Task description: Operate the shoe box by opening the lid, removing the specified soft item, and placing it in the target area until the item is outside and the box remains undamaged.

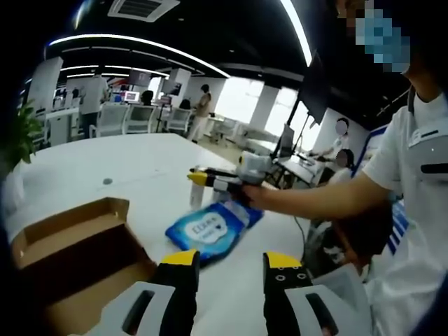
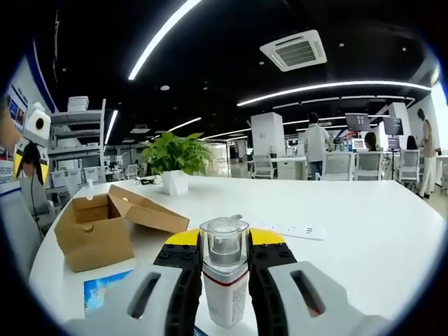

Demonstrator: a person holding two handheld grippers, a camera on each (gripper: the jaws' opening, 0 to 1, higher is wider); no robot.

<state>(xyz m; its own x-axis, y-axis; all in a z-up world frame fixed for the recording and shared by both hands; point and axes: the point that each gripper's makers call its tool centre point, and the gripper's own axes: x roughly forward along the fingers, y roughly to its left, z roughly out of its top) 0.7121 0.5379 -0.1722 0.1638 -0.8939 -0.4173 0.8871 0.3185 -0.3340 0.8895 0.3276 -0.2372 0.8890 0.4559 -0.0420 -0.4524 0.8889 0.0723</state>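
Right gripper pinches a small white bottle upright between its fingers, above the white table. Left gripper has fingers spread, holding nothing. Blue wipes pack lies flat on the table outside the open cardboard box, just beside it

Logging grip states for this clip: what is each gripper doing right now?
Left gripper: open, holding nothing.
Right gripper: shut on a small spray bottle.
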